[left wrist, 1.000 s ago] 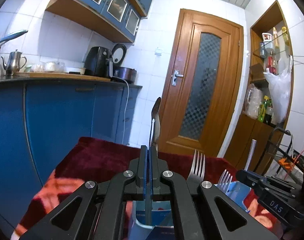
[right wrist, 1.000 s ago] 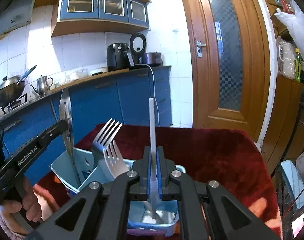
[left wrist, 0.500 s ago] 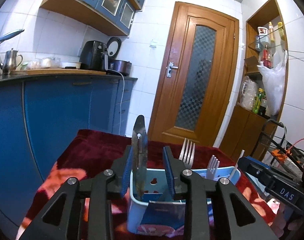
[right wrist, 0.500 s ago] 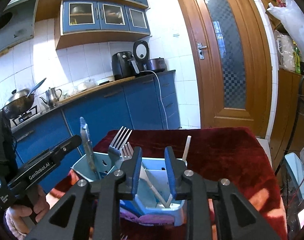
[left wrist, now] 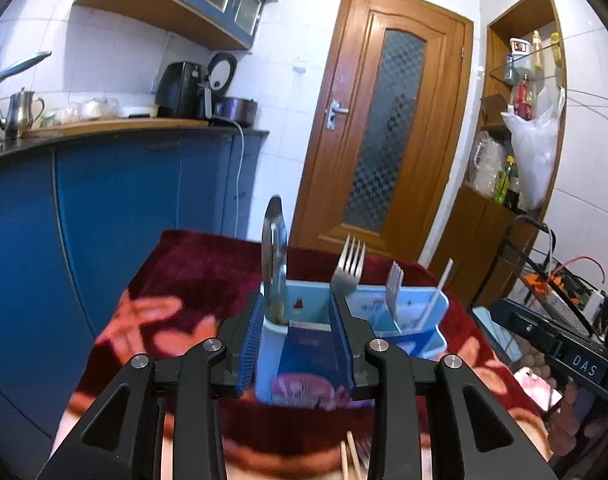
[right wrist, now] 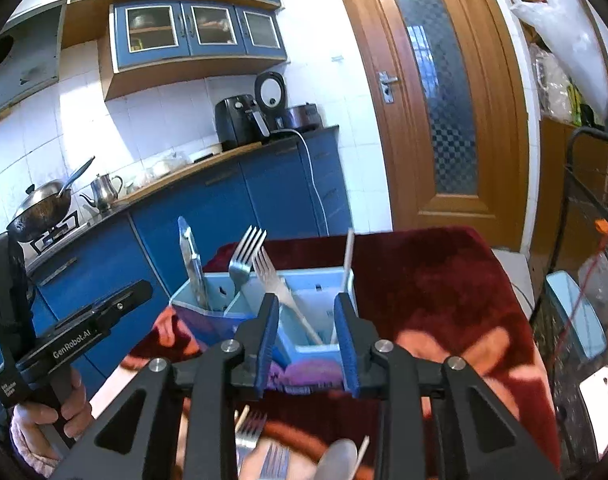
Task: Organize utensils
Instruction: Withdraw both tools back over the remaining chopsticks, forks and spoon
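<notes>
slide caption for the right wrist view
Right gripper, jaws opening and empty, faces the blue utensil caddy holding two forks and a chopstick.

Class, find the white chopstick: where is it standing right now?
In the right wrist view, the white chopstick leans in the right-hand compartment of the light blue utensil holder, right of the two forks, beyond the right gripper.

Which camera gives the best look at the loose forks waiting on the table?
The right wrist view: loose forks lie in plain sight below its tongs. The left wrist view shows none of them, only chopstick tips at its bottom edge.
</notes>
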Demonstrator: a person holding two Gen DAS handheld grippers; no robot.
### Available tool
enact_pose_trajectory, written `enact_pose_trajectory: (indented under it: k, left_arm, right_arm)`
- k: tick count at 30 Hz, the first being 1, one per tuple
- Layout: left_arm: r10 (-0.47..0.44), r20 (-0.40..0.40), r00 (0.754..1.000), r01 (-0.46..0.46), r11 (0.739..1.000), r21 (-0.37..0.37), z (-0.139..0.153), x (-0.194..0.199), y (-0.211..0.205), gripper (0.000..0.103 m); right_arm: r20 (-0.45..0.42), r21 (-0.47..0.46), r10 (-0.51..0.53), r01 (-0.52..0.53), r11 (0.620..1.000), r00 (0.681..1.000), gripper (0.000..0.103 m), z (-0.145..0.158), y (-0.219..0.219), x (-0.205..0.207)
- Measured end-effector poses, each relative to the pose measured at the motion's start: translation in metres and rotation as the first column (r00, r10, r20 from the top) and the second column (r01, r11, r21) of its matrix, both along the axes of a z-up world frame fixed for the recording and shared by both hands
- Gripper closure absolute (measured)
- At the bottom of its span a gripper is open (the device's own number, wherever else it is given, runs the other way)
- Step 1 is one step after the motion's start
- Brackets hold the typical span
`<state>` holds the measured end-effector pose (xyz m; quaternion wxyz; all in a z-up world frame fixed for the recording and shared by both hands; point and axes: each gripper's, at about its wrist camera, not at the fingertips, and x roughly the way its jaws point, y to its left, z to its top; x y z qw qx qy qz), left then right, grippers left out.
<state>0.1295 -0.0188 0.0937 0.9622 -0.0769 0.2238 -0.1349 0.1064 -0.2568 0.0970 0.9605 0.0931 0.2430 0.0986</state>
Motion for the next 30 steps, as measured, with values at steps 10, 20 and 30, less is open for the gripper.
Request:
enact_pose_trajectory:
  k: [10,20,30]
  left_arm:
    - [-0.037,-0.127,0.991,0.043,0.998,0.045,-0.013,-0.026,0.002,0.069]
    - [-0.086,-0.266,0.960,0.108,0.992,0.071,-0.042,-0.045,-0.010,0.068]
    - [-0.109,-0.381,0.918,0.160,0.981,0.107,-0.073,-0.044,-0.028,0.068]
  right_arm:
    - [-0.134,0.012,-0.029,0.031,0.999,0.991,0.070,-0.024,-0.007,-0.034]
    - [-0.212,0.015,-0.045,0.050,0.999,0.976,0.064,-0.050,-0.011,-0.058]
    - [-0.259,0.037,-0.054,0.066,0.997,0.964,0.059,-0.068,-0.020,-0.070]
